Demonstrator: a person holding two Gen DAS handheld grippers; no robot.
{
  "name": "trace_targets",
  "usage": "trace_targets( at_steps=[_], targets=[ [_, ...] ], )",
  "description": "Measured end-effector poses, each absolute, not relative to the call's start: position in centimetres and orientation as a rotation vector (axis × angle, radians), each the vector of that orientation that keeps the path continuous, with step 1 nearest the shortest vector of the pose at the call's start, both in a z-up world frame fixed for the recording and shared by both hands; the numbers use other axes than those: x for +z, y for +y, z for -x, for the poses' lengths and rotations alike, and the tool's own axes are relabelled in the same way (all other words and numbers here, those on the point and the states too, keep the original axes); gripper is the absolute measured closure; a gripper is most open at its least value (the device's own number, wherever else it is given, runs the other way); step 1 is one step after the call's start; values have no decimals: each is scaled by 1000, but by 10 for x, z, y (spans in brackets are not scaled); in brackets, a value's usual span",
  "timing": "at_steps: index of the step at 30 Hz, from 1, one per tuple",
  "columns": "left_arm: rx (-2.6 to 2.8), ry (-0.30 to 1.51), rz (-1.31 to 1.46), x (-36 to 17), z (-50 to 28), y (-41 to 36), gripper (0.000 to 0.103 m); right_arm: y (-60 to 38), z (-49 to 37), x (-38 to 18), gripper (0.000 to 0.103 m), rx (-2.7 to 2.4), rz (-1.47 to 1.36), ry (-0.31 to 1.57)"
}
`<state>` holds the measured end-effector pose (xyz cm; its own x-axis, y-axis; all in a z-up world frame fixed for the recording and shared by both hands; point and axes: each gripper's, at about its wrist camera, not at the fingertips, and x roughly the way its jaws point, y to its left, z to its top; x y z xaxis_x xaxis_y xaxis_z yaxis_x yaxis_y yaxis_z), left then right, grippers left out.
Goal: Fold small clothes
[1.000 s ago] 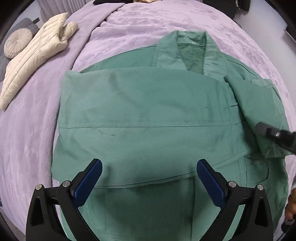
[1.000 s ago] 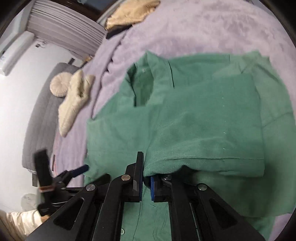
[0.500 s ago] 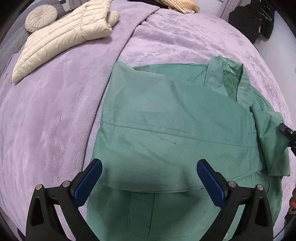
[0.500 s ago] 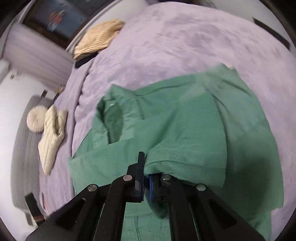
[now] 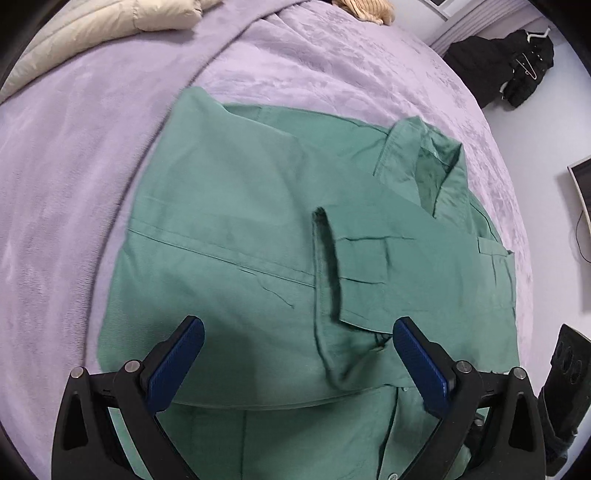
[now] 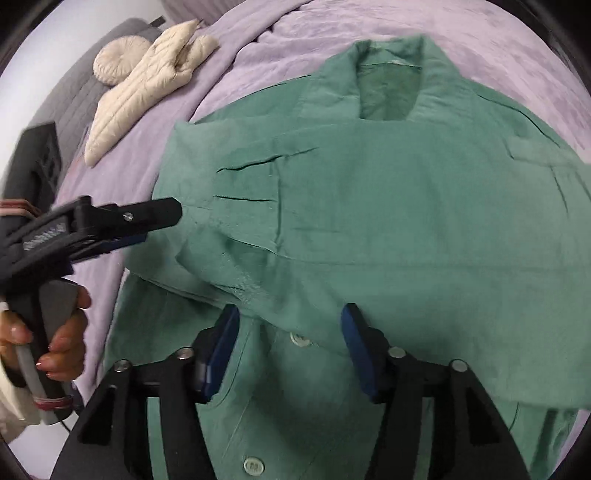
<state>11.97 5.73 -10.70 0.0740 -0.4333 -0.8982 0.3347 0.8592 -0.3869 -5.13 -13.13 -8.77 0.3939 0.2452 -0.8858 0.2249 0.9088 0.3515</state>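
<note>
A green button-up shirt (image 5: 229,221) (image 6: 424,221) lies front up on the purple bedspread (image 5: 74,155), collar (image 6: 391,74) at the far end. Both sides are folded in over the chest, and one short sleeve (image 5: 369,266) (image 6: 243,221) lies flat across the middle. My right gripper (image 6: 290,343) hovers over the button placket; its jaws are opening, and the pads touch no cloth. Over the shirt's near left part, my left gripper (image 5: 299,354) stands open with nothing between its fingers; in the right wrist view its fingers (image 6: 147,218) reach in from the left.
A cream puffer jacket (image 6: 147,77) and a round cushion (image 6: 118,62) lie at the bed's far left by a grey sofa (image 6: 70,107). A tan knit (image 5: 365,9) lies at the far edge. A black garment (image 5: 517,62) hangs far right. A hand (image 6: 62,339) grips the left handle.
My right gripper, shut on the sleeve hem before, carried it across the shirt and let go; its jaws now stand apart. My left gripper swung round toward the shirt's left side.
</note>
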Motion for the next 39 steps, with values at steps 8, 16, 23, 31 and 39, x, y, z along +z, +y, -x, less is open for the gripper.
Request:
trace_targets(
  at_steps=[8, 16, 23, 31, 39],
  targets=[
    [-700, 1474, 66, -120, -107, 11, 5, -251, 173, -94, 39, -313, -991, 1037],
    [-850, 1415, 71, -86, -113, 2, 86, -287, 196, -87, 39, -392, -1096, 929],
    [-784, 1413, 57, -88, -147, 37, 86, -301, 196, -99, 38, -378, -1206, 854],
    [-733, 1408, 7, -97, -148, 53, 86, -312, 210, -99, 99, -463, -1245, 771],
    [-623, 1399, -117, -108, -139, 63, 86, -309, 218, -108, 89, -467, -1167, 955]
  ],
)
